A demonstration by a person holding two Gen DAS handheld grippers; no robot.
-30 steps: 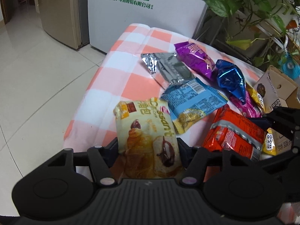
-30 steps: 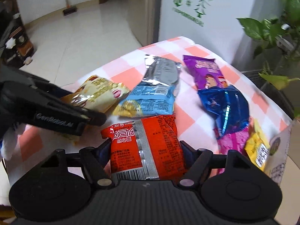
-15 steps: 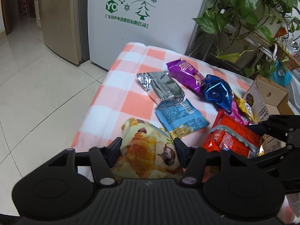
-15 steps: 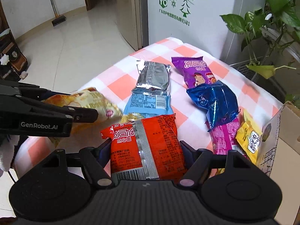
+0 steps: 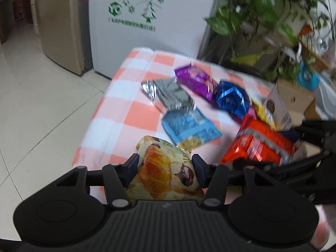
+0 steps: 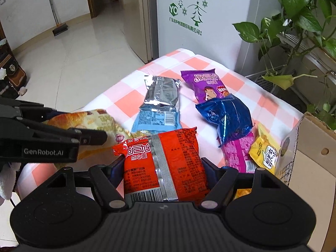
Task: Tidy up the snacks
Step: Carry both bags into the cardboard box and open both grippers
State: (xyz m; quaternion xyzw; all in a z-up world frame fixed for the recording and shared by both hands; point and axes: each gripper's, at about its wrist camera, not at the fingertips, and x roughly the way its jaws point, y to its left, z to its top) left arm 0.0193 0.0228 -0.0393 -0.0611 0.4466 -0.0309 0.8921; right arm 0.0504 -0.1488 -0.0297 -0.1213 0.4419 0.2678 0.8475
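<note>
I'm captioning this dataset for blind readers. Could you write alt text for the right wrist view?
The right tongs grip a red snack packet above a table with a pink-and-white checked cloth, where silver, purple and blue packets lie. At left, the left tongs hold a croissant packet; an open cardboard box stands at right.

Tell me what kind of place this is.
Most likely a home, perhaps a kitchen or dining area: a fridge beside a white appliance, a broom against the wall, potted plants, and a checked tablecloth.
</note>
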